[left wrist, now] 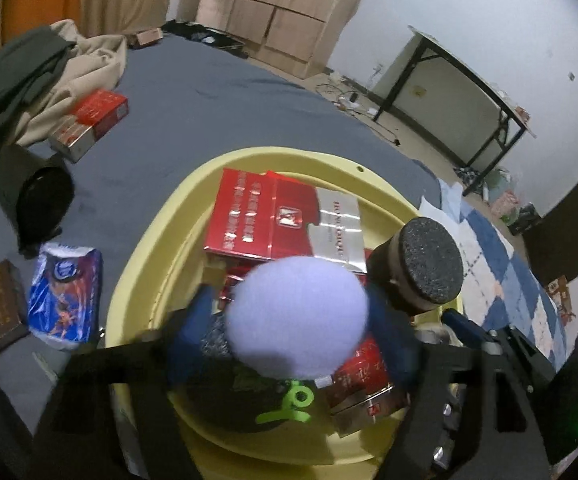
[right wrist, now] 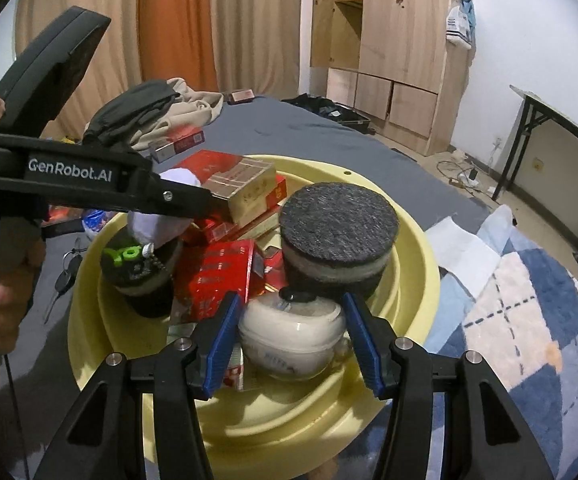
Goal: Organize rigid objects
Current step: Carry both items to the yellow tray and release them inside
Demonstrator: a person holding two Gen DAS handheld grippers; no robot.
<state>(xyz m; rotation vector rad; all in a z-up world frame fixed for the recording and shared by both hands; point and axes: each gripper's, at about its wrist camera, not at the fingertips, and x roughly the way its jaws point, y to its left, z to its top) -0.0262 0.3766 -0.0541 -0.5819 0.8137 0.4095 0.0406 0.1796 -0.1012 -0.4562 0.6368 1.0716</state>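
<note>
Left gripper clamps a pale fluffy pompom above the yellow basin; release looks next. Right gripper, jaws wide, straddles a white jar.

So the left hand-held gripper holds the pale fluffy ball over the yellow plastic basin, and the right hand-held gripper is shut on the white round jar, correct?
Not quite. In the right wrist view the right hand-held gripper is open, its blue fingers apart on either side of the white round jar. The left hand-held gripper does hold the pale fluffy ball over the yellow plastic basin.
</note>
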